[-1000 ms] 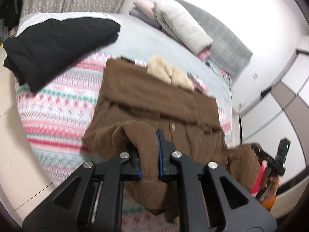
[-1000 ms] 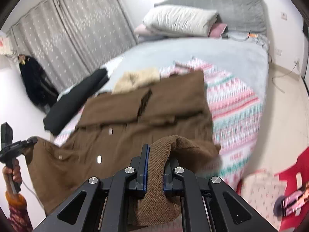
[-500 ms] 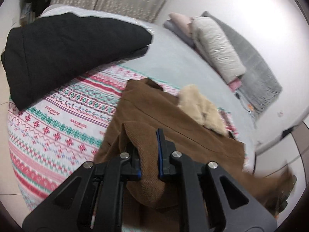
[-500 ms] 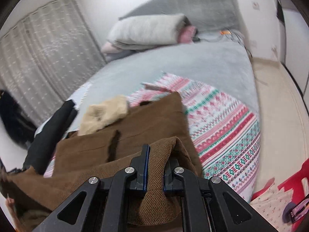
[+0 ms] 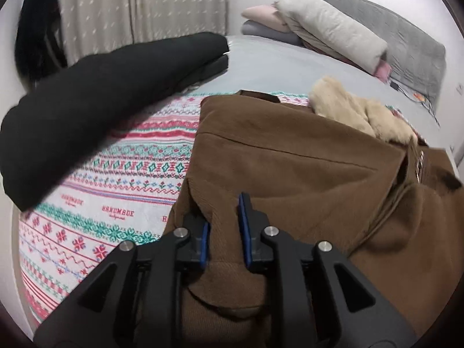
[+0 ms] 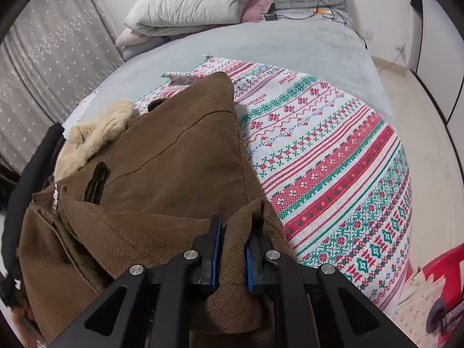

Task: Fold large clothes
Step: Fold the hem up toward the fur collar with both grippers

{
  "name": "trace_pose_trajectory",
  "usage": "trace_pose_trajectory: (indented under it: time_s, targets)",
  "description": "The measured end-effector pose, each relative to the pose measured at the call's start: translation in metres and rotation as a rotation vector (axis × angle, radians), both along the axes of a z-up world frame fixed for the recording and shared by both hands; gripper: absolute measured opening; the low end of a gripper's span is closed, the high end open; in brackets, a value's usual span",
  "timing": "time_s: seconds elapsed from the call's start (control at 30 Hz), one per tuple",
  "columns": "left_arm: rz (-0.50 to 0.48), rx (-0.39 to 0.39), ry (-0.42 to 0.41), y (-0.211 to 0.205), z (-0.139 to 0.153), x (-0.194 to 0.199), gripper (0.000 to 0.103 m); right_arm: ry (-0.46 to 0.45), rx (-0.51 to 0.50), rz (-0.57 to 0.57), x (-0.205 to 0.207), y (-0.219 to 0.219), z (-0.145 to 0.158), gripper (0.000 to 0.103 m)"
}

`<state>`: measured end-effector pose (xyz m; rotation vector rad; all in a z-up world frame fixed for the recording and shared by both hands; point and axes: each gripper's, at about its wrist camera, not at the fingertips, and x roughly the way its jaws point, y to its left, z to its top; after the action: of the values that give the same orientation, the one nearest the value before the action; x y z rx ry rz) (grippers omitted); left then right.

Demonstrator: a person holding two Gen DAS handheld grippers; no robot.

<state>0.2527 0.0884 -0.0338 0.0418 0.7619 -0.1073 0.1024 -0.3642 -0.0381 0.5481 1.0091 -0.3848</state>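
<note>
Left wrist view: left tongs (image 5: 223,232) have just been opening, brown coat (image 5: 304,179) hem between the pads, grip loosening. Right tongs (image 6: 232,249) also easing apart, cloth still pinched. Since a second ago the hem has come up over the coat on the bed (image 6: 290,40); fold probably laid. Lower layers hidden; contact unclear.

You're in a home bedroom: a made bed (image 6: 304,43) with stacked pillows (image 6: 191,5), a padded grey headboard (image 5: 411,40), patterned curtains (image 5: 139,3), probably wardrobe doors at right.
</note>
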Motion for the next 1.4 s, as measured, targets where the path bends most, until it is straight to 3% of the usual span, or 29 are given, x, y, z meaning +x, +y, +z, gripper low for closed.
trace_pose_trajectory:
  time_s: [0.13,0.2,0.23,0.3,0.4,0.57,0.67,0.77,0.87,1.0,1.07,1.1,1.13,1.17,1.2,1.23,1.27,1.3,1.4]
  targets:
    - [-0.028,-0.061,0.032,0.008,0.007,-0.001,0.035,-0.011,0.035,-0.025,-0.004,-0.001,0.007,0.018]
    - [-0.043,-0.115,0.056,0.013,0.012,-0.003,0.058,-0.026,0.04,-0.024,-0.006,0.0,0.014,0.026]
    - [-0.05,-0.143,0.065,0.015,0.015,-0.005,0.064,-0.036,0.039,-0.018,-0.008,0.001,0.019,0.029]
    - [-0.065,-0.169,0.079,0.014,0.022,-0.01,0.085,-0.06,0.032,0.002,-0.01,0.004,0.029,0.045]
    - [-0.064,-0.116,0.08,0.006,0.032,-0.013,0.09,-0.097,-0.012,0.006,-0.015,0.008,0.043,0.063]
    - [-0.163,0.071,-0.004,0.0,0.055,-0.03,0.096,-0.21,-0.047,0.046,-0.033,0.002,0.073,0.075]
    - [-0.166,0.179,-0.075,0.011,0.056,-0.03,0.096,-0.227,-0.102,0.027,-0.043,-0.007,0.081,0.078]
    - [-0.15,0.135,-0.018,0.026,0.049,-0.017,0.096,-0.141,-0.197,0.017,-0.043,-0.009,0.074,0.079]
    - [-0.196,0.017,0.051,0.027,0.036,0.001,0.096,-0.086,-0.227,0.09,-0.035,-0.004,0.064,0.079]
    - [-0.228,-0.026,0.137,0.018,0.011,0.029,0.096,-0.03,-0.27,0.2,-0.018,0.012,0.045,0.078]
    - [-0.201,-0.034,0.186,0.014,-0.002,0.044,0.091,0.028,-0.28,0.217,-0.008,0.017,0.029,0.078]
    - [-0.197,-0.05,0.204,0.012,-0.007,0.048,0.077,0.06,-0.282,0.213,-0.001,0.018,0.02,0.077]
    - [-0.191,-0.072,0.225,0.009,-0.011,0.051,0.07,0.076,-0.278,0.208,0.003,0.019,0.013,0.075]
    - [-0.178,-0.069,0.231,0.007,-0.013,0.051,0.057,0.072,-0.268,0.199,0.007,0.021,0.007,0.055]
    - [-0.168,-0.056,0.222,0.006,-0.013,0.049,0.04,0.053,-0.252,0.198,0.007,0.022,0.005,0.023]
    - [-0.154,-0.031,0.196,0.003,-0.01,0.045,0.03,0.05,-0.249,0.184,0.009,0.023,0.004,0.015]
    - [-0.143,-0.023,0.175,0.004,-0.006,0.042,0.014,0.068,-0.282,0.161,0.012,0.025,0.005,0.01]
    - [-0.136,-0.054,0.146,0.007,0.003,0.038,0.013,0.064,-0.305,0.145,0.012,0.027,0.009,0.007]
    - [-0.115,-0.153,0.027,0.019,0.034,0.027,0.011,-0.062,-0.316,0.061,0.001,0.025,0.039,0.005]
